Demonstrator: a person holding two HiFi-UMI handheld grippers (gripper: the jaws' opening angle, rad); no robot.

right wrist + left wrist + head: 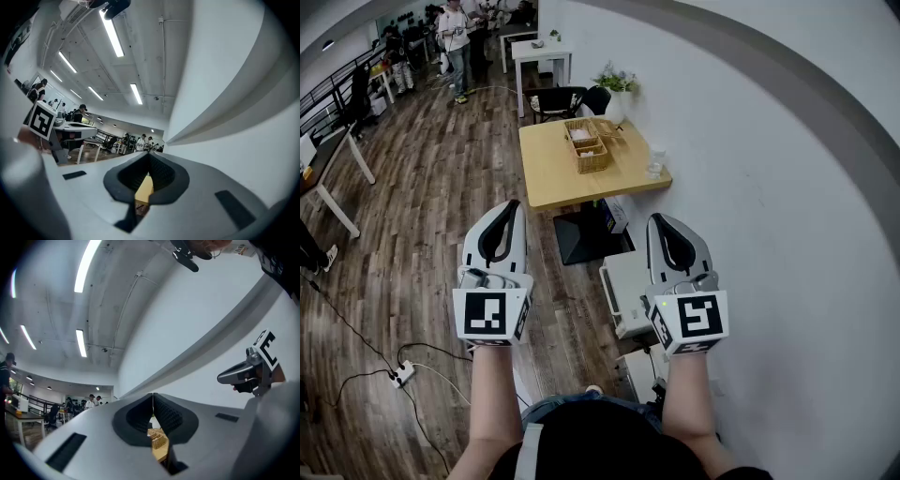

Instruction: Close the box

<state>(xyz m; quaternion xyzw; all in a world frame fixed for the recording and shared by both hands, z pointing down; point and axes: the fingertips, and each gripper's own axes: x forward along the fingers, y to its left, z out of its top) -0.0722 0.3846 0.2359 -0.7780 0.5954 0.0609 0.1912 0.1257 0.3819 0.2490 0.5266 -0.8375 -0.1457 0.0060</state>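
The desk [548,178] is smooth pale wood, the box [592,157] woven wicker, the floor [431,187] dark, slightly glossy wood, the fingers [168,416] matt black, ribbed.

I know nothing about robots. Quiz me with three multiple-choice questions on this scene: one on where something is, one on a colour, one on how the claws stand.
1. Where is the woven box?
A. on the wooden table
B. on a shelf
C. in a sink

2. What colour is the tabletop?
A. black
B. light wood yellow
C. blue

3. How do the jaws of the left gripper and right gripper stand?
A. both wide apart
B. one clamped on the box
C. both together, empty

Answers:
1 A: the box sits on the table ahead, apart from both grippers.
2 B: the head view shows pale wood.
3 C: each gripper view shows the pads meeting with nothing between them.
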